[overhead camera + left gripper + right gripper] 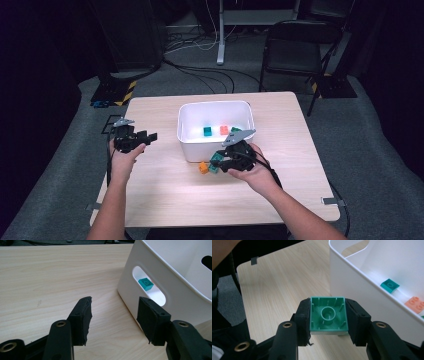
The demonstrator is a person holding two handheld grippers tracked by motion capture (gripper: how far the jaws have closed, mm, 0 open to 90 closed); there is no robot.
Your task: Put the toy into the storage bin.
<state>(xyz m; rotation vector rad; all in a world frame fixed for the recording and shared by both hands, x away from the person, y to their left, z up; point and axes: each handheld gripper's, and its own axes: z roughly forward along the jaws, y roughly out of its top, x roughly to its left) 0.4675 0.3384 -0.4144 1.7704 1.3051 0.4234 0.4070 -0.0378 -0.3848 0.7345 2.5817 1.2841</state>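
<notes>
Fingers (303, 315) clamping green brick (328, 315) — wrist level

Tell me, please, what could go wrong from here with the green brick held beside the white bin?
1. The right hand-held gripper grips the green brick only by its two side walls; it might slip out short of the white bin.
2. The brick could clip the bin's near wall, which stands close beside it.
3. An orange brick lies just below and could be knocked.

No readable text, label, brand, number or sign anywhere in views.
</notes>
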